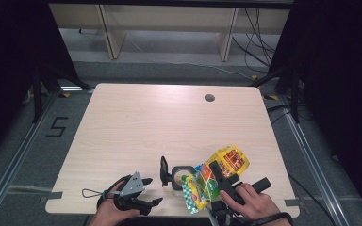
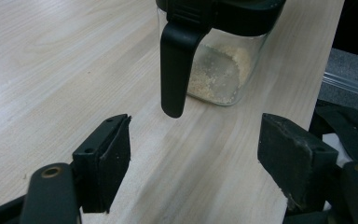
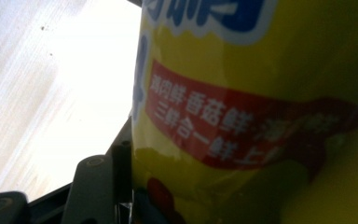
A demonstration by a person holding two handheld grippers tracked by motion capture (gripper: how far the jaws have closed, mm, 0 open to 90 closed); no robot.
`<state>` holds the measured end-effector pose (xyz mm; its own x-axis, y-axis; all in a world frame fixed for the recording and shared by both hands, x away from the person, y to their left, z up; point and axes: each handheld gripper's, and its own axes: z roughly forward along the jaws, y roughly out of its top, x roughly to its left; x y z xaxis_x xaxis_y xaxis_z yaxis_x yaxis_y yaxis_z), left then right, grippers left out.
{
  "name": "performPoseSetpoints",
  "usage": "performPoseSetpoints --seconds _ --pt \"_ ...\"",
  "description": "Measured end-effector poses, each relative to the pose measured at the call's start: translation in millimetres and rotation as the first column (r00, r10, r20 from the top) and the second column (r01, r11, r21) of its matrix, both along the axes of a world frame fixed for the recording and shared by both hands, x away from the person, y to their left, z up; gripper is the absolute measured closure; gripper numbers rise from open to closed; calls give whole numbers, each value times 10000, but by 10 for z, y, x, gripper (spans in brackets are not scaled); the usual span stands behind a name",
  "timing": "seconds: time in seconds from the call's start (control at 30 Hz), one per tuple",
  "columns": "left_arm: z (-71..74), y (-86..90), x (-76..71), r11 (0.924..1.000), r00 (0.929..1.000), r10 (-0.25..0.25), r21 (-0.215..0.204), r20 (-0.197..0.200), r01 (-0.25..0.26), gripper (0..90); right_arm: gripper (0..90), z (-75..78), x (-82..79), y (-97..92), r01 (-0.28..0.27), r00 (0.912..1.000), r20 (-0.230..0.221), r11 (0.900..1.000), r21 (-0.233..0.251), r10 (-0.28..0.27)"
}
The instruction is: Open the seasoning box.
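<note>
A clear jar (image 1: 181, 176) stands near the table's front edge, a layer of pale granules (image 2: 216, 77) in its bottom. Its black flip lid (image 1: 164, 170) is swung up, and the lid's tab (image 2: 176, 65) hangs down the front. My left gripper (image 1: 152, 190) rests to the jar's left, open (image 2: 196, 149), its jaws apart and pointing at the jar with nothing between them. My right gripper (image 1: 226, 178) is shut on a yellow printed bag (image 1: 224, 162), tilted with its lower end beside the jar's mouth. In the right gripper view a finger (image 3: 95, 184) presses on the bag (image 3: 261, 107).
The light wood table (image 1: 169, 122) has a round cable hole (image 1: 209, 98) at the back right. The jar and both hands sit close to the front edge. Black stands and cables flank the table on the floor.
</note>
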<state>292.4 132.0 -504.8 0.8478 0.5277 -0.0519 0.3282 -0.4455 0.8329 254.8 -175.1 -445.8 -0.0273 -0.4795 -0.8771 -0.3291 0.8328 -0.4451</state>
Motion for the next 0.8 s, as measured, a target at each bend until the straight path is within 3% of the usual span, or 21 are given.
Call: performPoseSetpoints --seconds 0.07,0.1,0.17,0.37,0.43,0.47,0.63,0.67,0.7,0.77,0.8 --pt "8 5 13 9998 9997 -157 108 209 155 252 442 -19 5 -9 -30 10000 -62 10000 18 30" --pt "6 -1 12 10000 9999 -92 13 143 91 252 442 -11 4 -6 -25 10000 -50 9998 -203 24" --pt "3 0 4 10000 10000 -12 9 26 12 252 442 -33 5 -9 -17 9999 -172 9999 106 18" --pt "3 -1 -1 10000 10000 10 -25 -15 -10 252 442 -15 -6 7 -120 9999 -75 9998 131 121" --pt "8 8 15 9998 9996 -165 113 241 162 252 442 -17 -6 0 -93 9999 -130 9999 43 94" --pt "2 -2 2 10000 10000 20 -57 53 -20 252 442 -18 -3 -3 -122 9998 -143 9999 89 124" --pt "2 -2 0 10000 10000 40 -58 52 -40 252 442 -24 -8 10 -175 9998 -115 9998 48 176" --pt "7 1 5 10000 10000 65 27 75 -65 252 442 -11 -16 18 -246 9997 1 9995 -178 246" --pt "9 1 9 10000 10000 58 74 60 -59 252 442 -36 -23 20 -205 9997 -151 9998 57 206" --pt "5 3 1 10000 10000 -13 37 27 13 252 442 -32 -20 39 -335 9993 -136 9994 11 335" --pt "8 8 7 9999 9997 -122 113 211 119 252 442 -35 -23 35 -279 9995 -141 9995 123 281"
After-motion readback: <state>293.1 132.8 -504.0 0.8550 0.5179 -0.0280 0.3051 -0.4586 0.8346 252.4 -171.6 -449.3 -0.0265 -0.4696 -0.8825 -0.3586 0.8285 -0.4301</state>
